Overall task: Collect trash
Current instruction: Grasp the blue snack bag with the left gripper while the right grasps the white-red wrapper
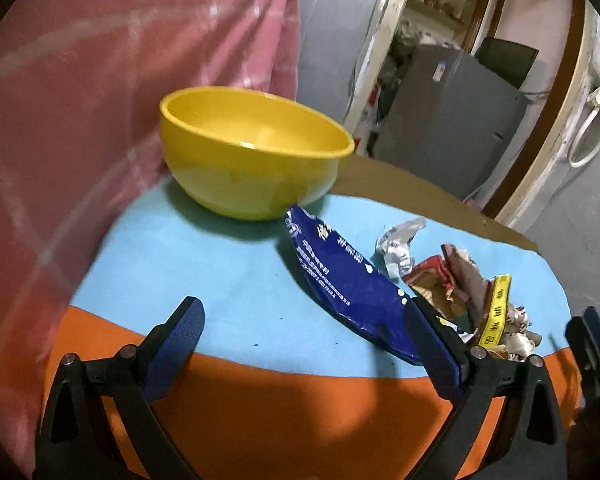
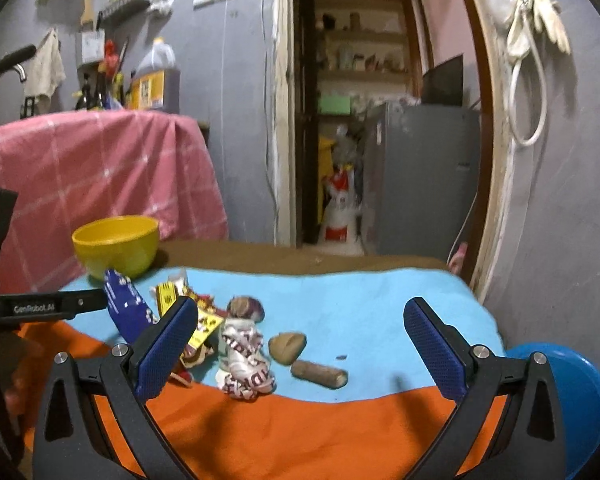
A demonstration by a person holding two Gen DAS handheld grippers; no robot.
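At the upper left of the left wrist view hangs a pink checked cloth [image 1: 100, 100], and just right of it a yellow bowl [image 1: 252, 152] stands on the counter [image 1: 228, 280], which is covered in light blue and orange fabric. The left tongs [image 1: 308, 336] at the bottom are released, spread wide; their right finger lies against the lower end of a blue wrapper [image 1: 340, 276]. Right of that sits crumpled trash [image 1: 460, 280].

In the right wrist view the right tongs [image 2: 300, 336] are also released, with a white crumpled wrapper [image 2: 244, 356] and two brown scraps [image 2: 300, 360] on the counter between the fingers.
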